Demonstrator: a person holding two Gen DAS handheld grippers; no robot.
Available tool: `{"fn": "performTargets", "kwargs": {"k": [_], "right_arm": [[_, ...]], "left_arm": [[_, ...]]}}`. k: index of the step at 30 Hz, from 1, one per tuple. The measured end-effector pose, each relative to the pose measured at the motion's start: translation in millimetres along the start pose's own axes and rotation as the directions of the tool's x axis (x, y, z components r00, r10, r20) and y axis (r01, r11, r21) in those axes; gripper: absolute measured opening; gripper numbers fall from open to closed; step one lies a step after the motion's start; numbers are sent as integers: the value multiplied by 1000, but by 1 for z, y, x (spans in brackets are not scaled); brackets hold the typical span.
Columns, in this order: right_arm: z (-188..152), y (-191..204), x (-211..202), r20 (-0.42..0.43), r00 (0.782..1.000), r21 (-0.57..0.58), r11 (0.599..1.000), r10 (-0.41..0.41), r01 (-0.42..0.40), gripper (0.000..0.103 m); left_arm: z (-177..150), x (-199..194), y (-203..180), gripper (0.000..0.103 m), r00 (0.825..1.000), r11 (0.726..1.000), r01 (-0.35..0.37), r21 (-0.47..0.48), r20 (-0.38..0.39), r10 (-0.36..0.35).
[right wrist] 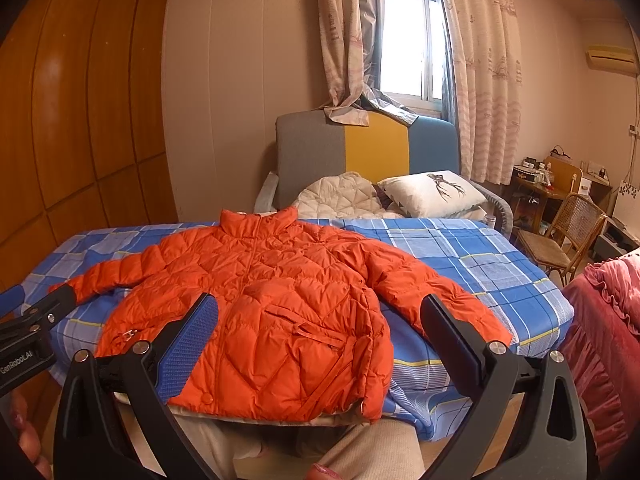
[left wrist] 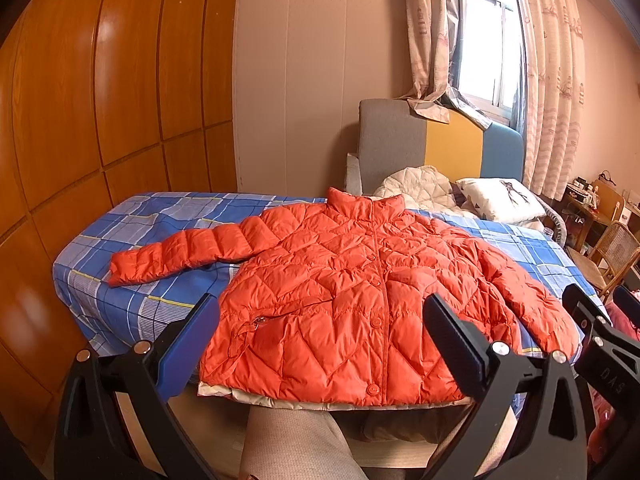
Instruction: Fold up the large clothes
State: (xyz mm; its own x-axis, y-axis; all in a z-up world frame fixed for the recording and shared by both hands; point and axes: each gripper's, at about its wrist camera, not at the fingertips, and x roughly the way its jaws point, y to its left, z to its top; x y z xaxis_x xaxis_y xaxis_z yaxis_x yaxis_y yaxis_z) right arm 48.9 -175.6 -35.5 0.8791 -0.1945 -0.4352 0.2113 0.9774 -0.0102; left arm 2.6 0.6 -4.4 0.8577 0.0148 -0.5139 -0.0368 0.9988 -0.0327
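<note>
Above the near edge of the bed [left wrist: 120, 312], the left gripper [left wrist: 320, 344] hangs with its jaws spread wide and nothing between them; the right gripper [right wrist: 318, 342] does the same, wide open and empty, a little further toward the bed's right side. Neither touches the orange jacket [left wrist: 340, 300], which lies face up and buttoned on the plaid sheet, hem overhanging the near edge, collar toward the headboard [left wrist: 440, 140].

The puffy, slick quilting would likely slip from a shallow pinch, so a grip taking only the outer shell could let the panel slide out mid-fold. Since the hem hangs off the edge, a tug toward the person might drag the whole jacket off the bed. The left sleeve [left wrist: 180, 252] stretches toward the bed's left edge, while the right sleeve [right wrist: 432, 292] lies close along the body; uneven sleeves could give a lopsided fold.

Counted: 2 grippers, 1 jacket, 2 sleeves, 1 pillow [right wrist: 436, 192], 1 cane chair [right wrist: 564, 236].
</note>
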Motion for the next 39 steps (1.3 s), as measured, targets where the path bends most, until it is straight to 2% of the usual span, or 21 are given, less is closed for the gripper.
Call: {"fn": "performTargets", "kwargs": {"k": [12,17,23,27,30,32,33,34,35,37,39], "right_arm": [[2,-2,3,-5,1000,12,1000,-3,3,100],[0,-7,19,-60,998,13,1000,-13,14,100],[-1,-23,46,-123,991,40,998,-46,51,100],[-5,-35,78,-191,982,64,998,-9,21,100],[-15,-50,107,-224,971,122,991,89,-62,100],[-24,-66,129,-254,963,192,981,91,-42,100],[-29,-77,143,-296,950,226,974,97,-29,100],[-33,-90,154,-324,938,269,963,125,-35,100],[-36,-100,161,-312,938,312,949,152,-50,100],[-45,-124,178,-319,929,422,906,187,-37,100],[-58,-154,200,-335,906,582,813,260,-18,100]], "left_arm": [[-5,3,-4,101,1000,1000,7,7,-16,-7],[-6,14,0,101,999,1000,-11,4,-41,11],[-14,42,8,101,994,1000,14,-17,-107,-16],[-18,68,14,101,989,1000,-3,-29,-148,-2],[-23,94,21,101,978,997,27,-73,-204,-42],[-28,117,26,101,965,996,8,-94,-260,-33],[-31,127,27,101,961,995,0,-96,-276,-27],[-32,133,28,101,958,996,-4,-91,-285,-22],[-34,140,28,101,956,997,-14,-80,-295,-10],[-37,153,28,101,954,998,-30,-58,-301,11],[-38,165,28,101,948,998,-54,-32,-316,42]]}}
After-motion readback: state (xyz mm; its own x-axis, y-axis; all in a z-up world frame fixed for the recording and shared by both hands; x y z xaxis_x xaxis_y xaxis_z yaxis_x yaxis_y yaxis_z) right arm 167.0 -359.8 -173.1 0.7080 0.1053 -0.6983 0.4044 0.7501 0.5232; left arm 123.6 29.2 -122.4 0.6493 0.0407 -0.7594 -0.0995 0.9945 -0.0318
